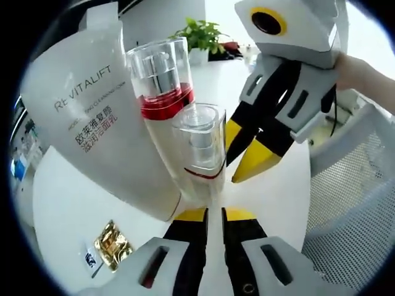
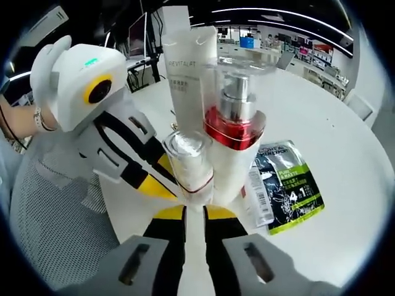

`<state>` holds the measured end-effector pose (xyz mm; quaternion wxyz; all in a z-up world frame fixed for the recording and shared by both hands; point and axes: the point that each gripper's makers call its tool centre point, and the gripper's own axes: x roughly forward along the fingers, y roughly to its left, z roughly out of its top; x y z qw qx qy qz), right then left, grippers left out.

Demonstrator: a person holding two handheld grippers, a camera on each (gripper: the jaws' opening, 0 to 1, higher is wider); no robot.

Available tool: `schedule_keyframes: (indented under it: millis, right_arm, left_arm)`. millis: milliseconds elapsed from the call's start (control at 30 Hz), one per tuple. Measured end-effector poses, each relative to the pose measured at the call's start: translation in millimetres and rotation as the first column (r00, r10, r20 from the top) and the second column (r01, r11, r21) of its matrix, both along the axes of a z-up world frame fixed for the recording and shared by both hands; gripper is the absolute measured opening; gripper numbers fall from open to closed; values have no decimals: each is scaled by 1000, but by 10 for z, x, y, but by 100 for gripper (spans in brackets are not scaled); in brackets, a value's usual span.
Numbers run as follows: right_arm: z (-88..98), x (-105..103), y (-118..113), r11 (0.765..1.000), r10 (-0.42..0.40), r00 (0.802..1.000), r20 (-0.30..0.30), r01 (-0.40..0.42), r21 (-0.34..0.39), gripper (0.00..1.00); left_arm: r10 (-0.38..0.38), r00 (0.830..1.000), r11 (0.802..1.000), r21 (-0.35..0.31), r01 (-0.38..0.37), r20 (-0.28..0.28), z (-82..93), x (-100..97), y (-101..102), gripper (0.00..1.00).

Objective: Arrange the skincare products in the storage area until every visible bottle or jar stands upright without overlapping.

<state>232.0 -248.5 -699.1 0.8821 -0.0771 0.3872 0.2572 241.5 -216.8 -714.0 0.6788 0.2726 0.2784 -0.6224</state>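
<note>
Three products stand close together on the white round table (image 1: 74, 209). They are a white Revitalift tube (image 1: 92, 117) (image 2: 185, 68), a tall bottle with a clear cap and red collar (image 1: 162, 92) (image 2: 234, 129), and a small clear-capped bottle (image 1: 200, 148) (image 2: 188, 163). The small bottle touches the tall one in front. My left gripper (image 1: 215, 216) (image 2: 157, 185) sits just short of the small bottle, jaws nearly together and empty. My right gripper (image 2: 194, 214) (image 1: 237, 176) faces it from the other side, jaws also together, tips beside the small bottle.
A black and green sachet (image 2: 287, 185) and a white barcode sachet (image 2: 256, 194) lie flat beside the tall bottle. A gold foil packet (image 1: 112, 243) lies near the tube. A white mesh chair (image 1: 352, 203) (image 2: 55, 216) stands at the table edge. A potted plant (image 1: 200, 34) is at the far side.
</note>
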Motion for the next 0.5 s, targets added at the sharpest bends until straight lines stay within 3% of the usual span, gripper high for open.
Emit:
schedule_keyframes:
  millis: [500]
  right_arm:
    - [161,-72,-14,1000,-20,999,32,21,-16,20]
  left_arm:
    - [54,999,998,-28,-54,-3,207,48,354,15]
